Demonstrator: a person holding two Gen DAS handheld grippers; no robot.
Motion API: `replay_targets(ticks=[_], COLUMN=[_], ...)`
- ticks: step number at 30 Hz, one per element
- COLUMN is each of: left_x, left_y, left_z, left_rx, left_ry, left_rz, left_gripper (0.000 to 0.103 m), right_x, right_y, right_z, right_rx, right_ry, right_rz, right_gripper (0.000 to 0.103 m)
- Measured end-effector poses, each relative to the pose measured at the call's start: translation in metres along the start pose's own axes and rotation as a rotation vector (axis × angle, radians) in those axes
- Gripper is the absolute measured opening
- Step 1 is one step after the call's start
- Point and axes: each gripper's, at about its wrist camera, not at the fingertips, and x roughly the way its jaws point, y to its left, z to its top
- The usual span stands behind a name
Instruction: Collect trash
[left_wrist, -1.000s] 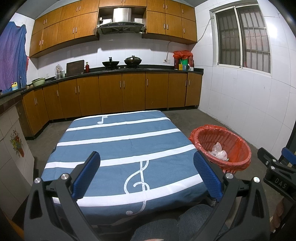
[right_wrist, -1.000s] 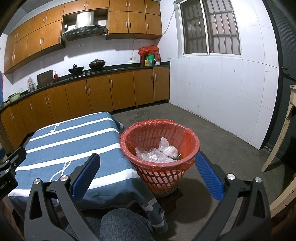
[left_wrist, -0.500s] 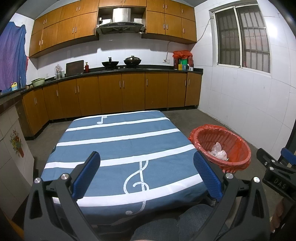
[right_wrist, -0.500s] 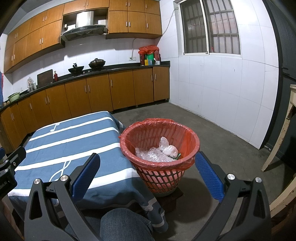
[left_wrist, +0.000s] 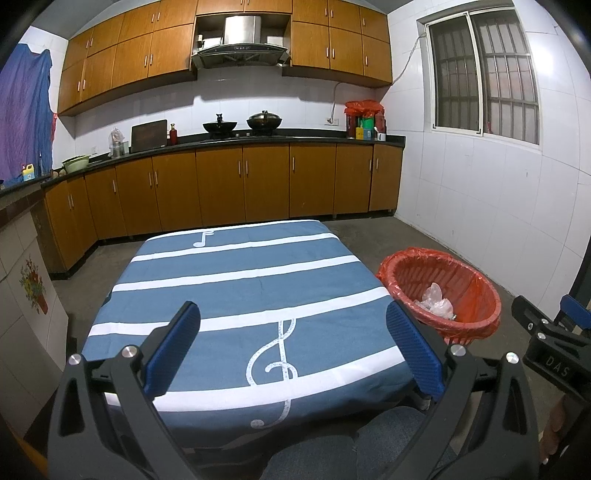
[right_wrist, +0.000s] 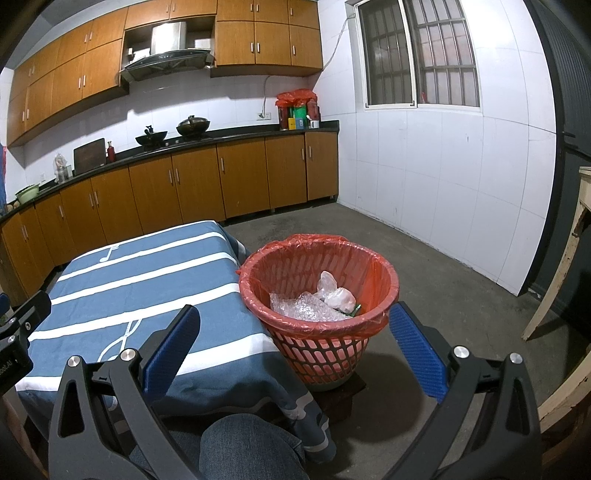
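Note:
A red plastic basket (right_wrist: 325, 350) with a red liner stands on a small dark stand right of the table; it also shows in the left wrist view (left_wrist: 476, 317). Clear plastic trash (right_wrist: 317, 302) lies inside it, seen in the left wrist view too (left_wrist: 434, 301). The table with a blue and white striped cloth (left_wrist: 240, 291) bears nothing that I can see. My left gripper (left_wrist: 293, 350) is open and empty above the table's near edge. My right gripper (right_wrist: 295, 350) is open and empty in front of the basket.
Wooden kitchen cabinets (left_wrist: 240, 188) and a counter with pots run along the far wall. A white tiled wall (right_wrist: 443, 184) stands to the right. A pale wooden frame (right_wrist: 565, 266) leans at the far right. My knee in jeans (right_wrist: 251, 446) sits below the grippers.

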Motion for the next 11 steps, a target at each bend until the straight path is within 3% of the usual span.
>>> replay_targets(ticks=[11], left_x=[0.0008], left_y=[0.0017], left_z=[0.0015], left_rx=[0.0], left_ry=[0.004], left_rz=[-0.003], left_gripper=[0.099], right_x=[-0.0004], right_y=[0.0003], right_z=[-0.0004], right_rx=[0.0], right_ry=[0.0], right_rz=[0.0], right_gripper=[0.101])
